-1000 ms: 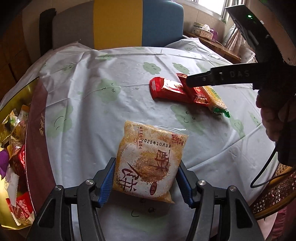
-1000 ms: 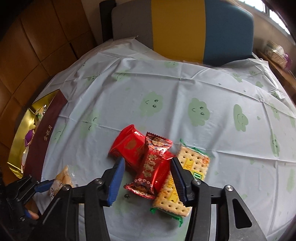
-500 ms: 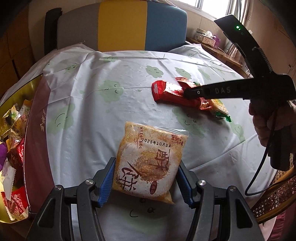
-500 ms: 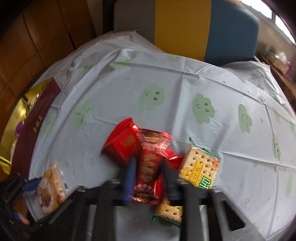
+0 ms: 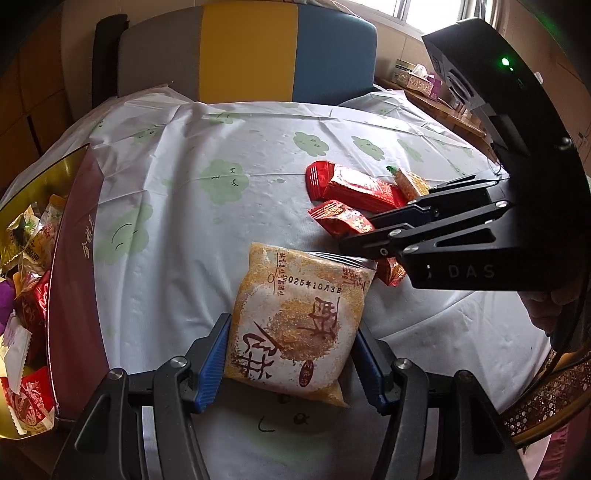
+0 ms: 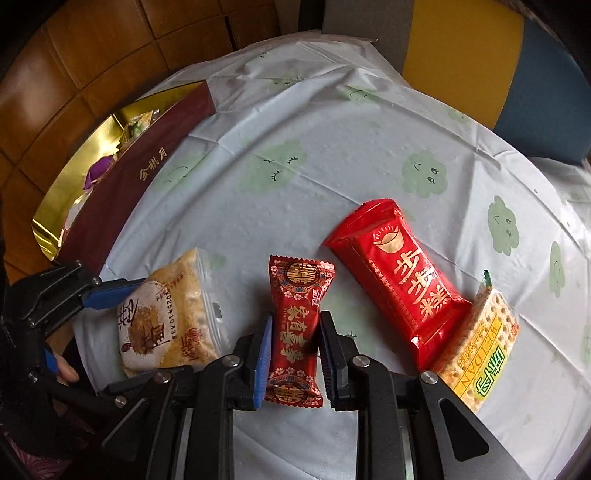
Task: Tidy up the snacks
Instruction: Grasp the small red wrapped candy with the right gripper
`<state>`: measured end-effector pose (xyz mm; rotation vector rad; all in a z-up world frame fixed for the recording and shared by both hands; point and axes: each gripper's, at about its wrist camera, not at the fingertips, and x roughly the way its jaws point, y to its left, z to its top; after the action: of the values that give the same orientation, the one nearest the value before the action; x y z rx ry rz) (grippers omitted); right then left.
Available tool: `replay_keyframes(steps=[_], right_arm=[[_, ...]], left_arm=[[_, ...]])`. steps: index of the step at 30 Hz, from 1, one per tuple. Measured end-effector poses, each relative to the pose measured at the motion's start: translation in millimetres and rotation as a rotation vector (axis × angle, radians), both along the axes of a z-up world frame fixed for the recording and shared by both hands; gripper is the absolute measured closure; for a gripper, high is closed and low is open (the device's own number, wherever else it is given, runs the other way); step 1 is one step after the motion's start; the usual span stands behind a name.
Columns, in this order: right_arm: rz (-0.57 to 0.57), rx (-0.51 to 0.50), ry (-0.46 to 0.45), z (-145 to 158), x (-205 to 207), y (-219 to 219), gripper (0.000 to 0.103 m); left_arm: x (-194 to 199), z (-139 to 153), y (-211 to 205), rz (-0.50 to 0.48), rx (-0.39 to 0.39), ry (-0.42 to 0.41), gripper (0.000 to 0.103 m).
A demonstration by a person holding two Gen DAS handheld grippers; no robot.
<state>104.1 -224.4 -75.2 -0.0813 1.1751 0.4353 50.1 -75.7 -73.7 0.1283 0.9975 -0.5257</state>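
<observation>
Jaws of the right gripper (image 6: 295, 354) pinch a small red candy (image 6: 295, 332); the left gripper (image 5: 291, 363) clamps a yellow snack pack (image 5: 295, 321).

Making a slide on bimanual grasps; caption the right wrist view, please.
Right gripper shut on a red candy, left gripper holding a yellow packet beside it.

Soft daylight enters from the window (image 5: 410, 7) at the upper right of the left wrist view — blown out white. Both frames are sharp, corners vignetted black, edges bowed by fisheye; the gold box lining (image 6: 74, 177) glares.
</observation>
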Motion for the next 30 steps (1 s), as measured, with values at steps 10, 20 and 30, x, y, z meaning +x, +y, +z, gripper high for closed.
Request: replay_keyframes(steps=[10, 20, 30], right_arm=[[0.013, -0.050, -0.051, -2.6, -9.6, 5.0, 0.075], [0.045, -0.109, -0.081, -1.6, -12.9, 10.1, 0.075], [0.060, -0.113, -0.093, -3.0, -13.0, 10.8, 0.075]], left_arm=[[0.7, -0.8, -1.7, 0.000, 0.008, -0.007, 0.040], [0.1, -0.8, -3.8, 0.006, 0.026, -0.020, 0.041], [0.5, 42.9, 36.9, 0.060, -0.093, -0.036, 0.041]])
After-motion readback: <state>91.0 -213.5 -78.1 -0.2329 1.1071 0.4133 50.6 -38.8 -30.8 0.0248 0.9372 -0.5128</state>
